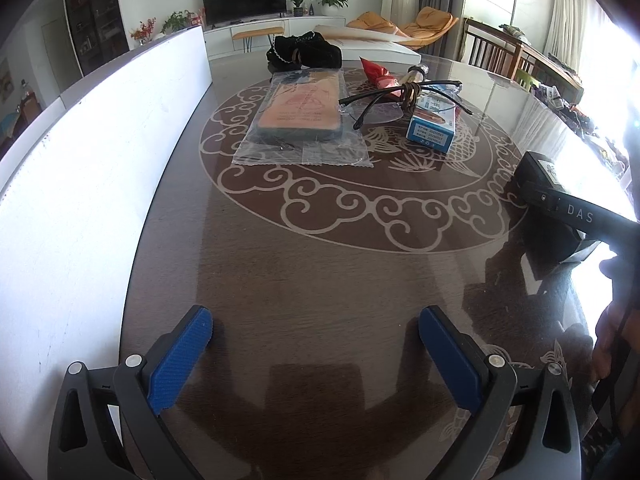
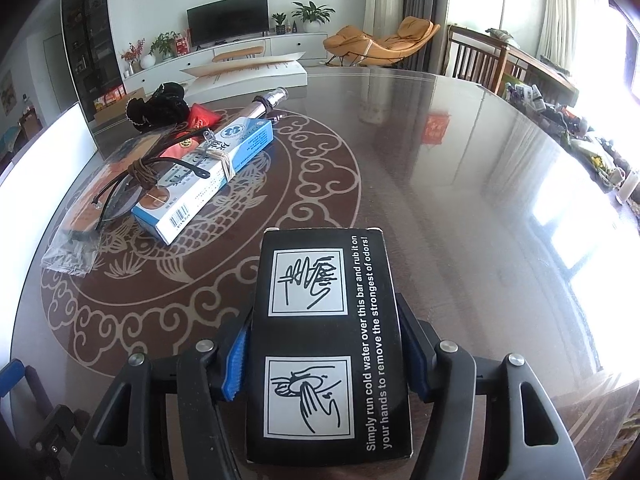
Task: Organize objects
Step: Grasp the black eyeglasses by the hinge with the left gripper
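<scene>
Matte black box (image 2: 328,344) between ribbed claw pads (image 2: 236,364)

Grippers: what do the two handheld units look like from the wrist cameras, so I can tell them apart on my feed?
They look alike. The left gripper has black angular linkage arms with silver round pivot bolts and blue ribbed pads. The right gripper has the same black arms, silver bolts and blue pads. In the left view its black body carries white letters "DAS". No cables or sleeves show.
</scene>
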Tool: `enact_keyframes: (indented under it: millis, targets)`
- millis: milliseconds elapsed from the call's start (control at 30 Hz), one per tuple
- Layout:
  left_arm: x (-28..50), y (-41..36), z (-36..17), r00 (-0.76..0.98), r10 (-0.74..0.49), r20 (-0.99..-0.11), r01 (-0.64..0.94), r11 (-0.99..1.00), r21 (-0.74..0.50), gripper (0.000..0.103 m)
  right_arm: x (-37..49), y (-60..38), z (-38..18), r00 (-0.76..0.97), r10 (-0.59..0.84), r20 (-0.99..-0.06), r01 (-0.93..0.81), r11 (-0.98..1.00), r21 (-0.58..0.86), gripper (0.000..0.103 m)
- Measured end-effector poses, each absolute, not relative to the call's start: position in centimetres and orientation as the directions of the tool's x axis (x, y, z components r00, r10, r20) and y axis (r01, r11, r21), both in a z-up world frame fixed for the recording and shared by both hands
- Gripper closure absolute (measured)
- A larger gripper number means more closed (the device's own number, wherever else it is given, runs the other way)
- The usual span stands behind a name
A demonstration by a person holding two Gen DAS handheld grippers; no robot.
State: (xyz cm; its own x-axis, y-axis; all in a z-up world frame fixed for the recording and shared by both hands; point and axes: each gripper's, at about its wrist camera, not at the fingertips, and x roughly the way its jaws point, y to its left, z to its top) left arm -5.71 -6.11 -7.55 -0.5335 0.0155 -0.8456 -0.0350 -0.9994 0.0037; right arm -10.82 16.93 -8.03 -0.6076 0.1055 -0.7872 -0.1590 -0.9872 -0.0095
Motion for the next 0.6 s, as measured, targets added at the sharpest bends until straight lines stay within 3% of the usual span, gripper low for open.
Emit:
enact_keyframes:
  millis: [67, 300, 533, 567, 600]
  targets:
    - [-6.9, -5.7, -7.1, -0.519, 0.029, -0.854, -0.055, -0.999, 0.000, 0.000, -10.9, 17.1, -8.1, -0.605, 0.096, -0.791, -0.159, -0.987, 0.002, 0.030]
    - [-14.3, -2.5, -1.7, -0.653, 0.042, -0.756, -0.129, -0.990, 0.056, 0.000, -10.9, 17.0, -8.2, -0.602, 0.095, -0.793, -0.153, -0.988, -0.002, 0.026]
    - [-22.7, 1.6, -3.7, -0.613, 0.044, -0.789, -0.308, -0.933, 0.187, 0.001, -10.8, 17.1, -8.2, -0.606, 0.082, -0.791, -0.152, -0.988, 0.014, 0.025]
    - [-23.0, 2.1, -4.1, -0.600, 0.052, -0.799, -0.336, -0.922, 0.193, 0.013, -10.8, 17.1, -8.2, -0.606, 0.081, -0.791, -0.151, -0.988, 0.014, 0.025]
    - [-23.3, 2.5, -4.4, -0.579, 0.071, -0.812, -0.368, -0.912, 0.182, 0.032, -10.8, 17.2, -8.2, -0.606, 0.082, -0.791, -0.151, -0.988, 0.014, 0.025]
